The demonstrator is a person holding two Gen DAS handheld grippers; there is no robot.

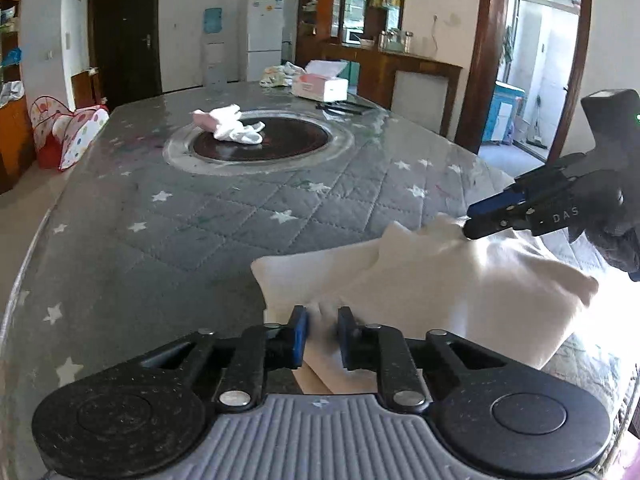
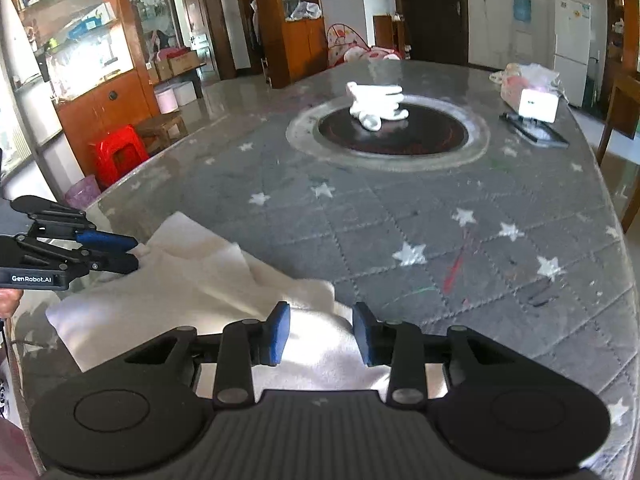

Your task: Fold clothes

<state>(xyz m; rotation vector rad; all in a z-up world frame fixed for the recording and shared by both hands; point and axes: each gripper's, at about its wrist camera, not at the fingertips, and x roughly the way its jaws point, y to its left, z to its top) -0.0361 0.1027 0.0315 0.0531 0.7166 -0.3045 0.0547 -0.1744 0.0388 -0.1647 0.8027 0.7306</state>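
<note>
The left gripper has its jaws clamped on an edge of the white fabric garment, which lies on the near side of the grey star-patterned quilted bench. The right gripper has its jaws apart over the cloth in its own view; the left wrist view shows them together at another edge.

White garment: near edge hidden under the left gripper body at frame bottom; right part blown out by glare, folds unreadable. Right gripper, right edge of left wrist view: handle cut off, grip on cloth unclear. Small bundle on the table centre: too small to identify. Tissue box print overexposed.
</note>
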